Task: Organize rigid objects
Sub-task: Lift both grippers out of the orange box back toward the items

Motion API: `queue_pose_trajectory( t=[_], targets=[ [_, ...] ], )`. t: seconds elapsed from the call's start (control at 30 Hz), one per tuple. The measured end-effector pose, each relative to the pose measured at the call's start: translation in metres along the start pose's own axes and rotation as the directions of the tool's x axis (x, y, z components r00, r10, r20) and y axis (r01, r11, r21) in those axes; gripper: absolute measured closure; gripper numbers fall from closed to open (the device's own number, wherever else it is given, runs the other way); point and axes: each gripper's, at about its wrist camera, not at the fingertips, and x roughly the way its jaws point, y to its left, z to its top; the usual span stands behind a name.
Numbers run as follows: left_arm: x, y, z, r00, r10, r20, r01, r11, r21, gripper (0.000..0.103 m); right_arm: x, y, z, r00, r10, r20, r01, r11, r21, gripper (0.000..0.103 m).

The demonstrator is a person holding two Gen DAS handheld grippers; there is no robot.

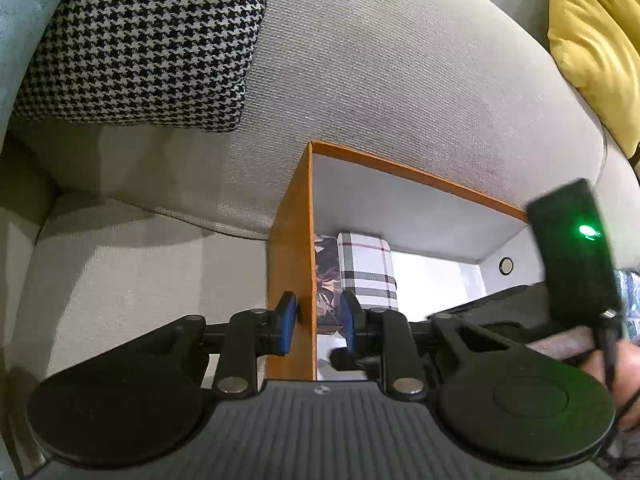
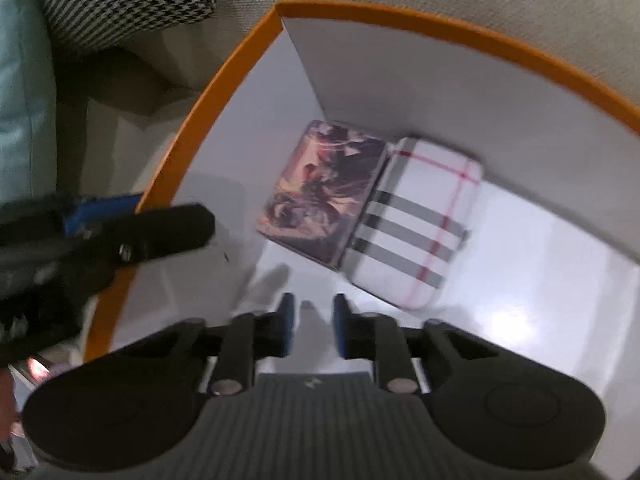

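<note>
The left gripper (image 1: 318, 318) has its jaws clamped on the orange side wall of the box (image 1: 294, 240), one blue pad outside the wall and one inside. The right gripper (image 2: 310, 330) hangs inside the box with its jaws drawn narrow and nothing between them; only the white floor shows in the gap.

Two rigid items lie flat on the box floor ahead of the right jaws: an illustrated case (image 2: 324, 190) and a plaid case (image 2: 416, 222), touching along their long sides and set into the far corner.

Risks:
- The box stands on a soft sofa seat (image 1: 380, 80). A pull or twist by the left jaws is likely to tilt the box and slide both cases.
- If the right jaws descend further, they may strike the floor or nudge the near corner of the plaid case.
- The left gripper body reaches over the rim just left of the right jaws; a sideways move that way risks contact.

Open room: the floor to the right of and behind the right jaws is bare. The walls close in ahead and to the left. The way out is upward.
</note>
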Motion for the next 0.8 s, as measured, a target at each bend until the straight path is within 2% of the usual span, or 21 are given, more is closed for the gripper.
queue_pose_trajectory(
  t=[0.17,0.23,0.4,0.53,0.6,0.67,0.8],
  targets=[
    [-0.005,0.008,0.002,1.0,0.0,0.008,0.0,1.0,-0.018,0.082,0.002,-0.005,0.004,0.999,0.03,0.037,-0.032,0.997,0.065,0.097],
    [-0.006,0.008,0.002,1.0,0.001,0.013,0.0,1.0,-0.014,0.082,0.002,-0.005,0.008,0.998,0.004,0.062,-0.008,0.997,0.071,0.098],
    [-0.01,0.008,0.001,1.0,-0.008,0.014,0.008,1.0,-0.016,0.082,0.004,0.004,0.007,0.998,-0.003,0.062,0.0,0.999,0.047,0.098],
    [-0.026,0.002,-0.006,0.998,-0.007,0.058,0.007,1.0,0.001,0.082,-0.03,0.017,-0.01,0.993,0.001,0.119,-0.004,1.0,0.022,0.094],
    [-0.042,-0.001,-0.012,0.995,-0.012,0.099,0.012,1.0,0.006,0.082,-0.05,0.022,-0.022,0.982,0.001,0.19,-0.002,1.0,0.005,0.093],
    [-0.06,-0.005,-0.023,0.989,-0.012,0.145,0.011,1.0,0.006,0.082,-0.076,0.028,-0.044,0.959,0.007,0.284,-0.005,1.0,-0.009,0.093],
    [-0.089,-0.011,-0.052,0.981,-0.03,0.19,0.03,1.0,0.002,0.082,-0.119,0.025,-0.094,0.918,0.016,0.397,-0.018,1.0,0.0,0.089]
  ],
)
